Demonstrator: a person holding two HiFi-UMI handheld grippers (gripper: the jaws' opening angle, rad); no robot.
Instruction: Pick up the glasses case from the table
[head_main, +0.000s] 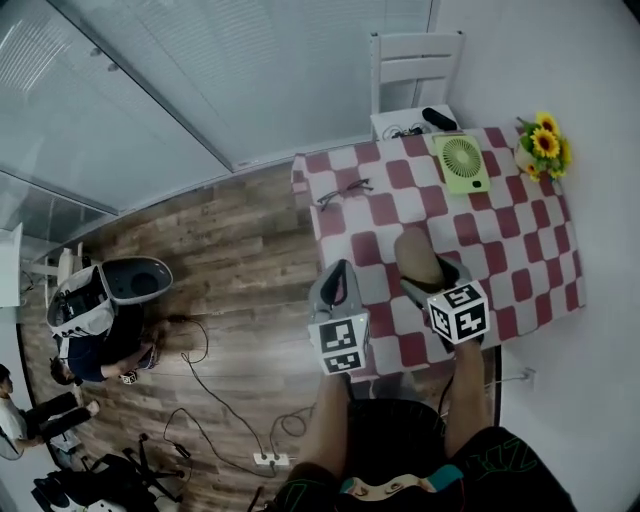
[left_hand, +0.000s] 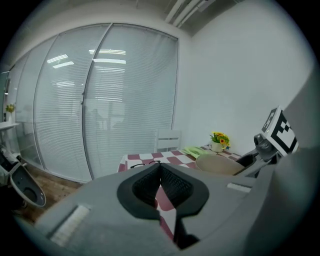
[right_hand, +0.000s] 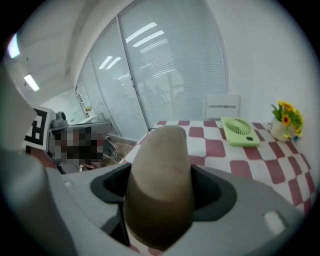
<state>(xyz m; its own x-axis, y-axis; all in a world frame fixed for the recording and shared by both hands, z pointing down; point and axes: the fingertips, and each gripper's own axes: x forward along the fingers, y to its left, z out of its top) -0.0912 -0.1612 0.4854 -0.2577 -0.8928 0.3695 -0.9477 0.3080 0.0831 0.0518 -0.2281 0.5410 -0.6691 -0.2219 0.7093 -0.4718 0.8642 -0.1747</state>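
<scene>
Office-type room, partly set up as staged test space. Evidence:
- floor-to-ceiling glass partition walls (head_main: 150, 90), white slatted blinds (left_hand: 60, 125) behind them
- long strip ceiling lights (left_hand: 107, 55) reflected in glass
- wood-look plank floor (head_main: 240, 250)
- single small table under red-and-white checked cloth (head_main: 520, 270); plain white chair (head_main: 415, 60) at its far end
- on table: flat green desk fan (head_main: 462, 163), small pot of yellow sunflowers (head_main: 543, 145)
- white power strip (head_main: 270, 459) and loose black cables (head_main: 205, 350) on floor
- person in dark clothes (head_main: 90, 355) sitting on floor near partition
</scene>
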